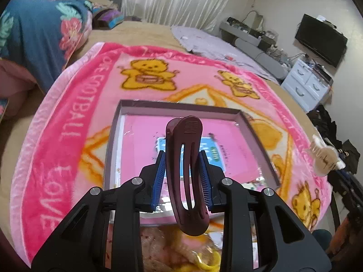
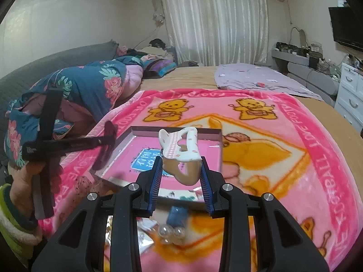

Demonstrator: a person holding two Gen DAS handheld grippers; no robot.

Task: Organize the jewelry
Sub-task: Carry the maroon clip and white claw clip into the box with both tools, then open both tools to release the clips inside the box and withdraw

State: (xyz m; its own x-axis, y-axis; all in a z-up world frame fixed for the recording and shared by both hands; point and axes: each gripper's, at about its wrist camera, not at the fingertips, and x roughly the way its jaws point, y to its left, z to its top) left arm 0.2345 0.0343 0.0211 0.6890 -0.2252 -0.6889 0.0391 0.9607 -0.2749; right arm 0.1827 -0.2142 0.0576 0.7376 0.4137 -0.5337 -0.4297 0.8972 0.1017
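My left gripper [image 1: 182, 178] is shut on a long maroon hair clip [image 1: 185, 158], held upright above the near part of a shallow grey tray [image 1: 113, 133] with a pink bottom. My right gripper [image 2: 181, 181] is shut on a white and beige claw clip [image 2: 180, 154], held above the tray's near right corner [image 2: 217, 133]. The left gripper with the maroon clip [image 2: 106, 142] shows at the left of the right wrist view. The claw clip [image 1: 324, 158] shows at the right edge of the left wrist view.
The tray lies on a pink bear-print blanket [image 1: 74, 122] on a bed. Yellow hair ties and plastic bags [image 1: 204, 260] lie below the left gripper. Clear beads and a blue piece [image 2: 174, 229] lie below the right gripper. A floral quilt [image 2: 90, 83] is at the left.
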